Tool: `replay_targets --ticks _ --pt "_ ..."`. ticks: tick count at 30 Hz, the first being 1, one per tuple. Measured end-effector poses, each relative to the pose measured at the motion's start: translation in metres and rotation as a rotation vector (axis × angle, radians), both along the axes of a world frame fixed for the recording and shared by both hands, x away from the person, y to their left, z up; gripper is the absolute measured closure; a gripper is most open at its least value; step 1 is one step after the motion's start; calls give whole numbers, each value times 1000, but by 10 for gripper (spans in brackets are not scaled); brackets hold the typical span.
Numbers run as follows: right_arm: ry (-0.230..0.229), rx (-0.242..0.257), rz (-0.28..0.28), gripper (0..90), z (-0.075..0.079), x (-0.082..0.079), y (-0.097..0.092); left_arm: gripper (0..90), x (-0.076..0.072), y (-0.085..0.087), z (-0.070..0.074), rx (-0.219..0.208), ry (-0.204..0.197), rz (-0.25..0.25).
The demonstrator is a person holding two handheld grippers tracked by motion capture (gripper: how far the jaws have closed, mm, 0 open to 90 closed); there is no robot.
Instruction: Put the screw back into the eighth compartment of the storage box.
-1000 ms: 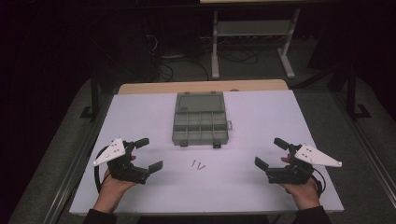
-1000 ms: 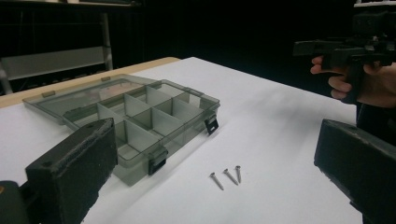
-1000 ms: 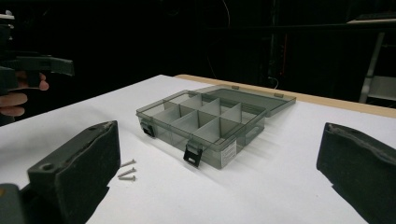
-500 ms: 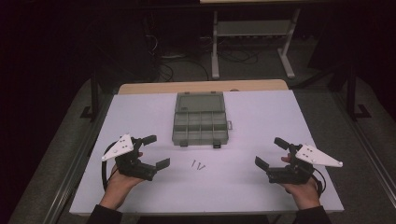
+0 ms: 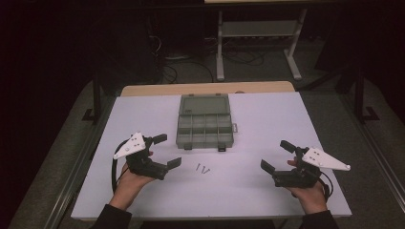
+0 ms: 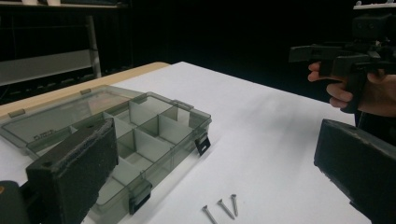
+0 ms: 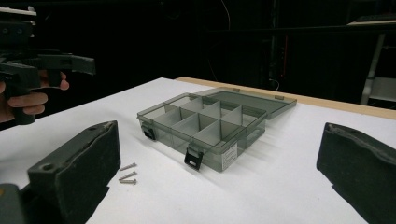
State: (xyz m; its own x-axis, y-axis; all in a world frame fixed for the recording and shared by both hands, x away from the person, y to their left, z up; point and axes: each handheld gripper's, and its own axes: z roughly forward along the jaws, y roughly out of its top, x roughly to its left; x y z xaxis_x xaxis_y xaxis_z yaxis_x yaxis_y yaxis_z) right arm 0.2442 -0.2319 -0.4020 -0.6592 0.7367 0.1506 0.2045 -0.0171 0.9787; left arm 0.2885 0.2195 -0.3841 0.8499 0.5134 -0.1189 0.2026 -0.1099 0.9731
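Behind our white desk [image 5: 267,124] we see a metal stand [image 5: 258,36] and cables [image 5: 184,67] on the floor.

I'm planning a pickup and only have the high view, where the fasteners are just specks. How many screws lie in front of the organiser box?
Observer: Three screws. The left gripper view shows them close together on the white tabletop, apart from the organiser box.
Operator: Is anything already in its compartments?
Observer: In the right gripper view, the compartments it looks into are bare.
Operator: Are the front catches fastened?
Observer: No. Both black latches hang down loose on the front wall, and the lid lies flat behind.
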Motion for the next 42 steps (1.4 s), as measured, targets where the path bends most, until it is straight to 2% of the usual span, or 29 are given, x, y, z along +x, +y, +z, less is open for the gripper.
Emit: replay_targets --ticks 42 --pt "-3 3 -3 0 0 0 0 0 33 -55 5 23 -12 -67"
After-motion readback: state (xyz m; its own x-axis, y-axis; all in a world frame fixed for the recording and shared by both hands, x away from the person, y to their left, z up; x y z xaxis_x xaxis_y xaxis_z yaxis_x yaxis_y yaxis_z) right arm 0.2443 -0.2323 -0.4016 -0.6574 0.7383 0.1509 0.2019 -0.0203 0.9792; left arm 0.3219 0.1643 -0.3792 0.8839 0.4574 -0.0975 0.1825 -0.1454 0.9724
